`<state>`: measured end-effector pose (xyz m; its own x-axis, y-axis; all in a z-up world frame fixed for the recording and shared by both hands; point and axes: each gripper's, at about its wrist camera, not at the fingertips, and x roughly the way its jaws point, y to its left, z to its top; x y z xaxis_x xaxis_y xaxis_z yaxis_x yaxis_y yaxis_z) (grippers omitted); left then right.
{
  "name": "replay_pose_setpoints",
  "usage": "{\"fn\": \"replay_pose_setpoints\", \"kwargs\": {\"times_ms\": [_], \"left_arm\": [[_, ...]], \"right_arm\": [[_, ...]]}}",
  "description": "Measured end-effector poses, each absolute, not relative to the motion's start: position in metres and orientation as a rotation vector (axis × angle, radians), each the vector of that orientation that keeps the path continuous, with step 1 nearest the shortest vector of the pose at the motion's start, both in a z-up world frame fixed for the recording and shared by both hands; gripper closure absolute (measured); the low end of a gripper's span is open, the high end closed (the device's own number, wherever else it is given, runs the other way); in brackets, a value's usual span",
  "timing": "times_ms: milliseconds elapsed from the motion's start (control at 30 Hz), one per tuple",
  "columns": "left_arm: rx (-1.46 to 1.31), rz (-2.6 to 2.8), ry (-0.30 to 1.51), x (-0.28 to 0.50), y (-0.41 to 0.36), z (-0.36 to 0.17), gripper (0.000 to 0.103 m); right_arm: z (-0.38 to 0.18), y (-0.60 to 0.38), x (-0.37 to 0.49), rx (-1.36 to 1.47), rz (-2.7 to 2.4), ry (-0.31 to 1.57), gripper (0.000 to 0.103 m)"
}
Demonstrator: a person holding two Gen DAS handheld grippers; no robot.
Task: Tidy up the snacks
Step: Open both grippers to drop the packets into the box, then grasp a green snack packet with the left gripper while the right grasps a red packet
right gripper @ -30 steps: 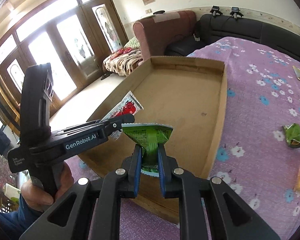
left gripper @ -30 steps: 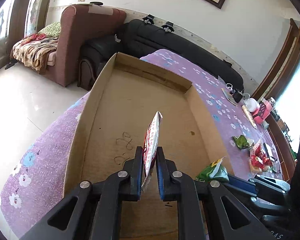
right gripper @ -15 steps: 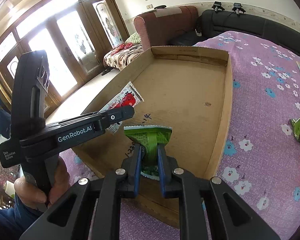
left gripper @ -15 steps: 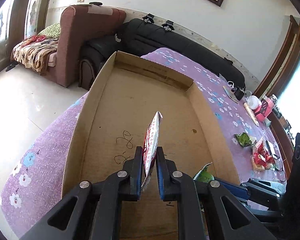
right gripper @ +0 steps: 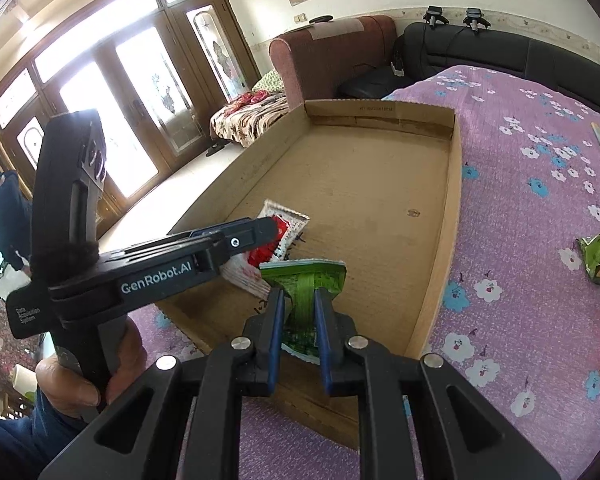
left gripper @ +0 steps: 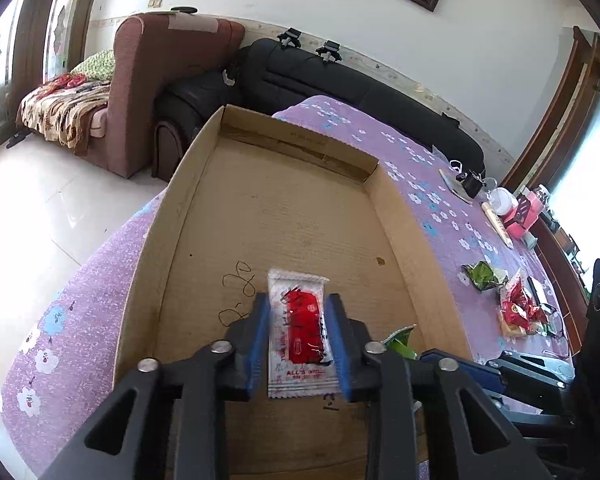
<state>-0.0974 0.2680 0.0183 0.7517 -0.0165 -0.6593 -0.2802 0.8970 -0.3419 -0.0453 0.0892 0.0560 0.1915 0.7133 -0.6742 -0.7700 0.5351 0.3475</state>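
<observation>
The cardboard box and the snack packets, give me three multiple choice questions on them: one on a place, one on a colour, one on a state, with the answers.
1. Where does the red and white packet lie?
A. on the purple cloth
B. inside the cardboard box
C. on the sofa

2. What colour is the packet in the right claw?
A. green
B. yellow
C. blue

3. How does the left claw stand?
A. clamped on the red and white packet
B. open, the packet loose between its fingers
C. shut on nothing

Answers:
1 B, it lies flat on the box floor, face up.
2 A, the green packet is pinched between the pads.
3 B, its jaws have just been opening, with gaps beside the packet.
</observation>
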Motion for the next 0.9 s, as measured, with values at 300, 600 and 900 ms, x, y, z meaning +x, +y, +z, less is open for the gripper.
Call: {"fn": "replay_pose_setpoints", "kwargs": {"times_ms": [300,600,900], "left_arm": [[-0.440,0.153,0.674,-0.103,0.265,0.029,0.055],[-0.390,0.129,0.659,-0.105,0.243,0.051,0.048],[-0.331,0.062,0.690,-0.093,0.202,0.067,0.048]], "right_arm": [[0.074,0.067,-0.049,-0.029,1.027,0.859,0.088],[0.086,0.028,-0.033,0.069,0.987,0.860,0.083],[0.097,-0.038,-0.005,0.139,0.875,0.817,0.077]]}}
